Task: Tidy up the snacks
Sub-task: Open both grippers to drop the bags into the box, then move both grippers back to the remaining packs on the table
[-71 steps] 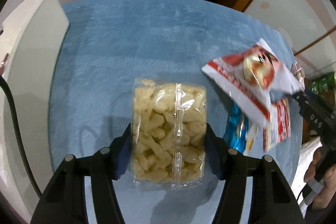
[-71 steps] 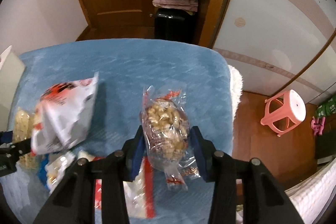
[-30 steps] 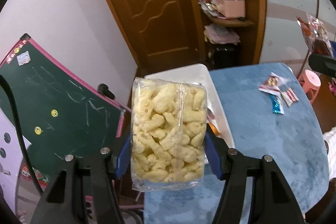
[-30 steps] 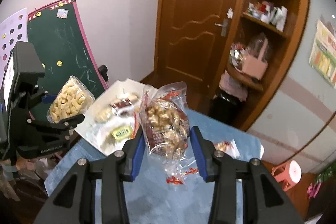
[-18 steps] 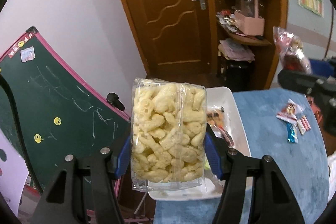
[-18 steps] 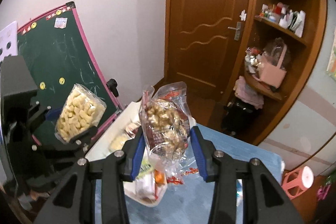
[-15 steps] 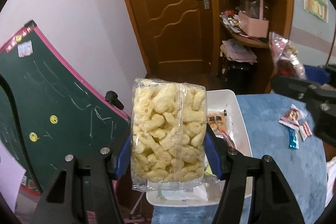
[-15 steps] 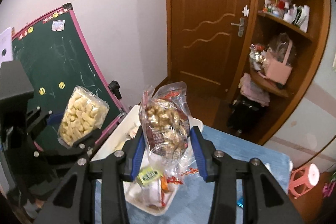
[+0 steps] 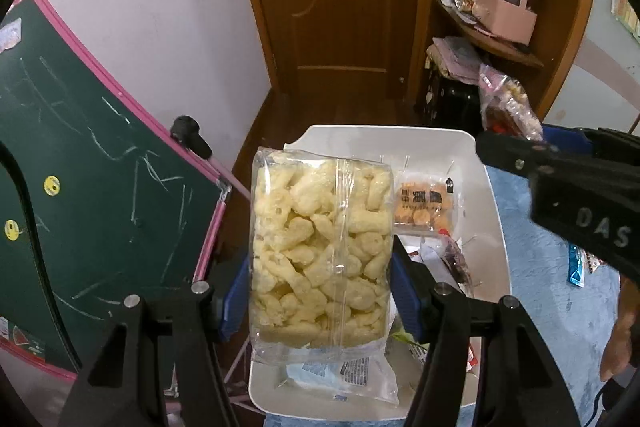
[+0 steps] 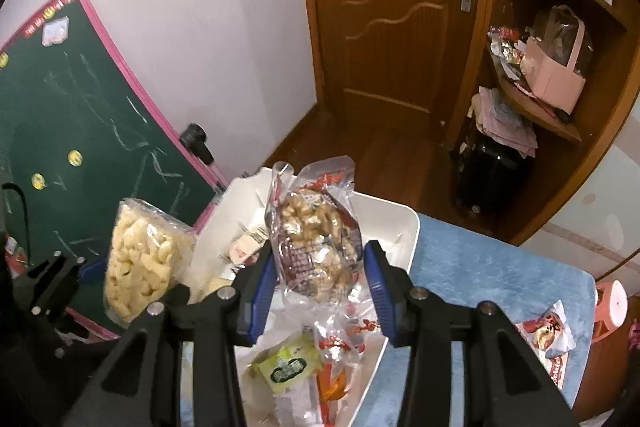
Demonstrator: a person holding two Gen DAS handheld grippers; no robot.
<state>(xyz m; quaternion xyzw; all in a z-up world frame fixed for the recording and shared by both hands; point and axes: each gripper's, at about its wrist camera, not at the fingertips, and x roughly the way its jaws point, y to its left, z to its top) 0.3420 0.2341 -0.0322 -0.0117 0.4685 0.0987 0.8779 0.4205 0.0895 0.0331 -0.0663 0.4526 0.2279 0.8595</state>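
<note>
Left gripper [image 9: 320, 281] clamps a clear bag of puffed corn snacks [image 9: 320, 251] (light, crushable) mid-body; right gripper [image 10: 320, 285] clamps a crinkly popcorn bag [image 10: 316, 243], above the white bin [image 9: 496, 227]

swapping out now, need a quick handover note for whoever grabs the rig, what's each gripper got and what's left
Left gripper: jaws shut on the puff bag, held over the near left part of the white bin.
Right gripper: jaws shut on the popcorn bag, held over the bin too.
Done: several snack packs already lie in the bin, an orange cracker pack and a green pack among them.
Left: release both bags into the bin, then fetch the red and white pack and the blue pack, both on the blue table.
</note>
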